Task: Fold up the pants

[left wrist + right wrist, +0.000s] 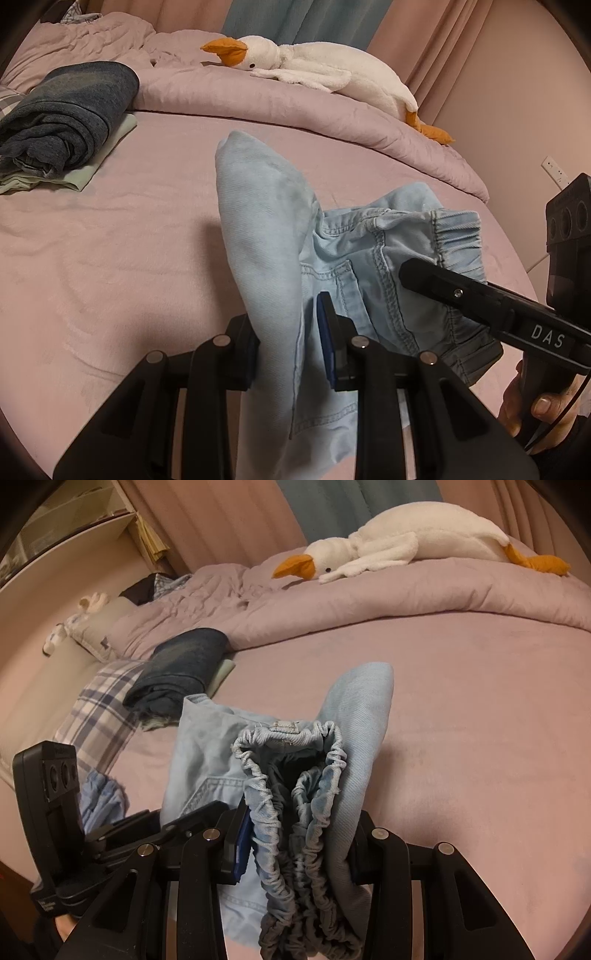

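Left wrist view: your left gripper (291, 350) clamps a folded leg of the light-blue denim pants (266, 236), your right gripper (295, 834) the bunched elastic waistband (295, 775). Both angle downward above the pink bedsheet (110, 240). You're mid-fold; next, lay the pants flat. Beyond lies a plush goose (314, 62).

Lt-blue denim pants (273, 236), bunched, lifted above bed.
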